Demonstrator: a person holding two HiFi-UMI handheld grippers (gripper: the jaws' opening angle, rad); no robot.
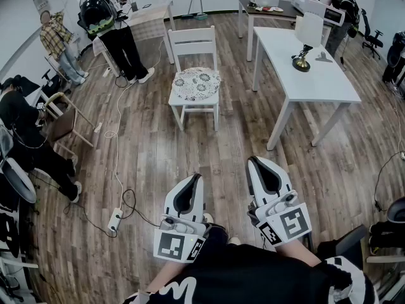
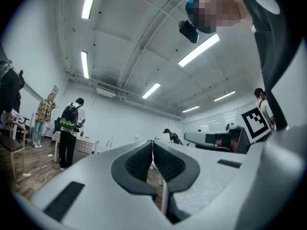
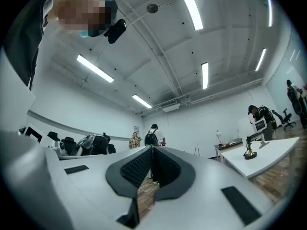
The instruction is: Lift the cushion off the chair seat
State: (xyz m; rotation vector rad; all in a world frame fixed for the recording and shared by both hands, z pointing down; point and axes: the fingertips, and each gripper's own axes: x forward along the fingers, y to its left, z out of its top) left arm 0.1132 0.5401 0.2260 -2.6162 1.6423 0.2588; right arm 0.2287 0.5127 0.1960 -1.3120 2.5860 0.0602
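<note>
Both grippers sit low in front of the person, well short of the chair. The left gripper [image 1: 192,181] and right gripper [image 1: 257,163] each have their jaws closed together on nothing. Across the wood floor [image 1: 221,151], the patterned cushion [image 1: 197,83] lies flat on the seat of the white chair [image 1: 193,42], near a white table [image 1: 316,75].

The chair [image 1: 193,43] is white, its cushion [image 1: 197,83] white with dark lacy rosettes, the floor [image 1: 190,154] brown wood-grain.
</note>
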